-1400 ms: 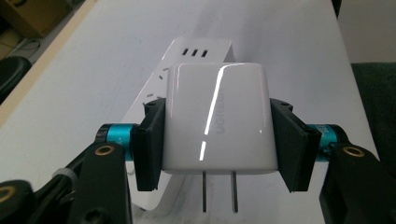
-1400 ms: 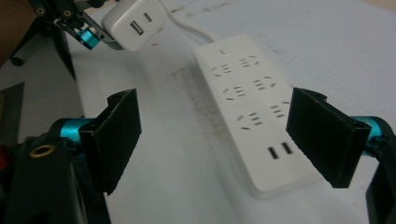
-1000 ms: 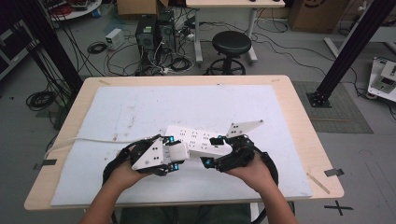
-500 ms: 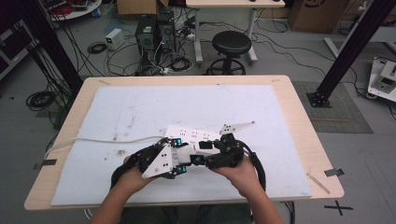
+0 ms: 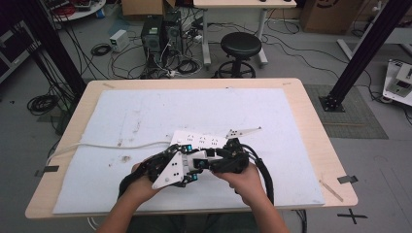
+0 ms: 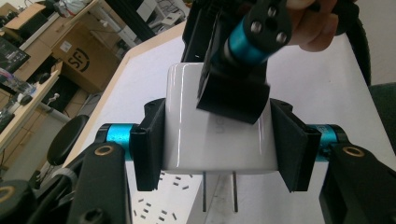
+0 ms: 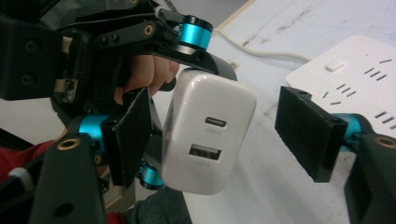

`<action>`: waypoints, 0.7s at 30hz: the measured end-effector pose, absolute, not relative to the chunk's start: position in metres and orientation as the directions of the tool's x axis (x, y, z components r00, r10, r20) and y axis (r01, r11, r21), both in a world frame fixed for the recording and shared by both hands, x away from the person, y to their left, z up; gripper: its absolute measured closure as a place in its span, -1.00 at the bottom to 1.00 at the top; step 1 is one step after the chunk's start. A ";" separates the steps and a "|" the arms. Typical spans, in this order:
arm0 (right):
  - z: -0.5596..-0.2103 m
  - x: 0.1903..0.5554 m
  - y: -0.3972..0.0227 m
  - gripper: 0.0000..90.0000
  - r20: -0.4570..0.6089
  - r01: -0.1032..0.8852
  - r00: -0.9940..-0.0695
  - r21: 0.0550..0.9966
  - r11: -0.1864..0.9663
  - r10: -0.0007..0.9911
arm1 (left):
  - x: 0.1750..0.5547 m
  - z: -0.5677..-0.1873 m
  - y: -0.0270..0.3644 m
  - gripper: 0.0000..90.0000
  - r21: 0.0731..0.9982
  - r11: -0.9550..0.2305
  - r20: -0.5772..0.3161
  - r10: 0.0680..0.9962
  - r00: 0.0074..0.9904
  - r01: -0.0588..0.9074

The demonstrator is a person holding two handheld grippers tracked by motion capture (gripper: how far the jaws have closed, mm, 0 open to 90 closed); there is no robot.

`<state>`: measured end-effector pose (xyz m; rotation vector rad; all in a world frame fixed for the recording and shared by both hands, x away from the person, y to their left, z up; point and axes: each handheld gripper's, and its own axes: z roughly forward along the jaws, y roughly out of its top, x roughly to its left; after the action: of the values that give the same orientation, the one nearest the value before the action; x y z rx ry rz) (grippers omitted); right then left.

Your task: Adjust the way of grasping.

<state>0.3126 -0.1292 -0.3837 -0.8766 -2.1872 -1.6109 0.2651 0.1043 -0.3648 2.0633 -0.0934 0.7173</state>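
White charger [image 6: 215, 135] pinched in left gripper [image 6: 217, 140], right gripper [image 7: 219, 135] spread around it, jaws just closing, moved closer since earlier

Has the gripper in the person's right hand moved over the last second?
Yes. In the high view the right gripper has slid left along the power strip toward the left gripper, its fingers closing around the white charger.

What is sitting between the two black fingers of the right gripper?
A white charger, ports facing the camera in the right gripper view. It sits nearer one finger, clear of the other, and the left gripper clamps it.
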 end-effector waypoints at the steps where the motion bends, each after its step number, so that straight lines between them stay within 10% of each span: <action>1: -0.384 0.313 -0.130 -0.08 0.576 0.631 -0.769 0.755 0.180 0.277 | 0.265 -0.364 0.105 -0.06 0.752 -0.572 0.520 0.207 0.829 -0.329; 21: -0.385 0.313 -0.128 0.32 0.604 0.648 -0.759 0.738 0.191 0.241 | 0.265 -0.366 0.102 -0.07 0.728 -0.588 0.546 0.187 0.816 -0.352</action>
<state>0.3132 -0.1275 -0.3848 -0.8367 -2.1192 -1.5900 0.2646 0.1020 -0.3656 2.0748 -0.1216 0.7390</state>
